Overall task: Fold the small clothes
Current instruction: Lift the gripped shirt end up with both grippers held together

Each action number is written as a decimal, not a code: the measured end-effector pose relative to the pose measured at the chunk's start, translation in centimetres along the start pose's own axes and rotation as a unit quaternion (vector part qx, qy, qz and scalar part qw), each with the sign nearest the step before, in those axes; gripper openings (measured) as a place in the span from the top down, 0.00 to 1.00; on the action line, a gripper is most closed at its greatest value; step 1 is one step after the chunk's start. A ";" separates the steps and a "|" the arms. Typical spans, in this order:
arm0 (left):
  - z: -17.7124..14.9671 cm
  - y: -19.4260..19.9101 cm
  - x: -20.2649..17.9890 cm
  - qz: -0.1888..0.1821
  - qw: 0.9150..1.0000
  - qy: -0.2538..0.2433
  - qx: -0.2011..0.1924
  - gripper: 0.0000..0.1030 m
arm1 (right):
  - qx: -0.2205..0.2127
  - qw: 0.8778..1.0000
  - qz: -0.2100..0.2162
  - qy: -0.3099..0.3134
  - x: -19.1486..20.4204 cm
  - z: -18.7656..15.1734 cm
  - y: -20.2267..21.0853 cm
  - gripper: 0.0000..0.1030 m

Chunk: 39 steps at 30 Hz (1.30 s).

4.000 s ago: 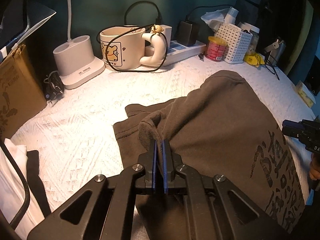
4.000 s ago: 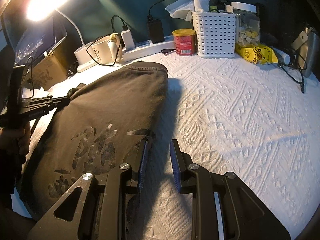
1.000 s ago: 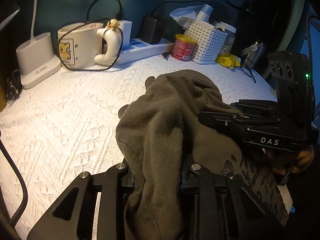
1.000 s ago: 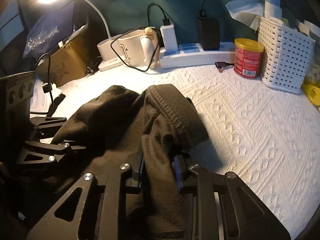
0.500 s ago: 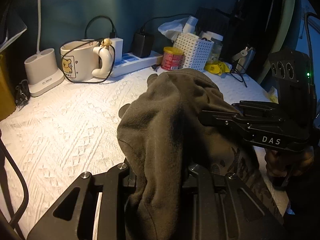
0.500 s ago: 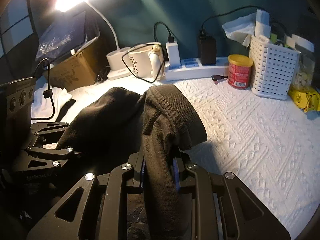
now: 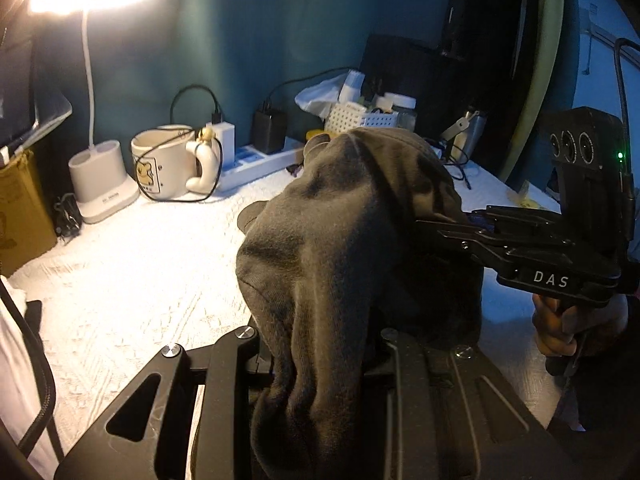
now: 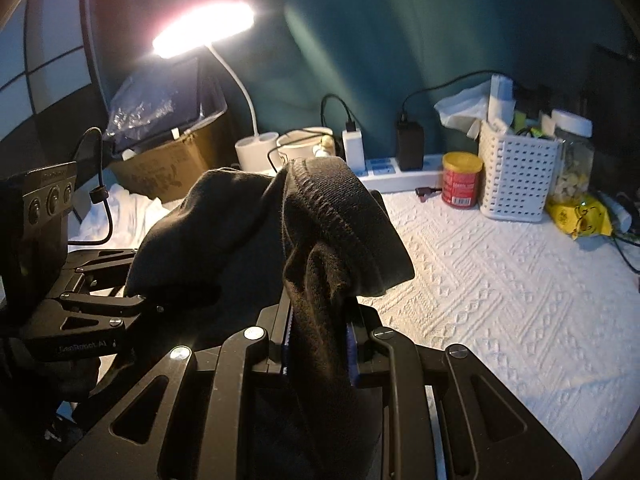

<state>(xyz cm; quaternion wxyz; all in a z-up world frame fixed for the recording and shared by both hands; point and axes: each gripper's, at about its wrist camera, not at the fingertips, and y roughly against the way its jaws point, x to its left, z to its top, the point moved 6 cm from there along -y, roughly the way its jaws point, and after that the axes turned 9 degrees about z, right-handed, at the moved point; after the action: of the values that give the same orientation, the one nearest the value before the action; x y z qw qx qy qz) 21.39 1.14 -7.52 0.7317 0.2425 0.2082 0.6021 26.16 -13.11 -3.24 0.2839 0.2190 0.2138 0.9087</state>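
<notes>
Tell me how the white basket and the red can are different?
The basket is white and boxy with rows of little holes; the can is red, round and solid with a yellow lid. The basket is taller and wider than the can. The basket is open on top with things sticking out; the can is closed. Both stand upright side by side on the white cloth, near the back wall.

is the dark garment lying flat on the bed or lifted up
Lifted and bunched: the dark garment hangs draped over the right gripper and left gripper, both clamped on it.
</notes>
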 end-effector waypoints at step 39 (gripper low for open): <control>0.4 15.8 -1.6 0.035 0.986 0.005 -0.162 0.78 | -0.147 0.981 -0.016 0.125 13.6 2.8 14.2 0.84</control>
<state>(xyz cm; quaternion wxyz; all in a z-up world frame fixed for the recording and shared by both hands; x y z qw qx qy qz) 8.99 1.97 2.39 0.7387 0.1252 0.1033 0.6542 11.51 -14.67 10.08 0.2983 0.0560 0.1155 0.9458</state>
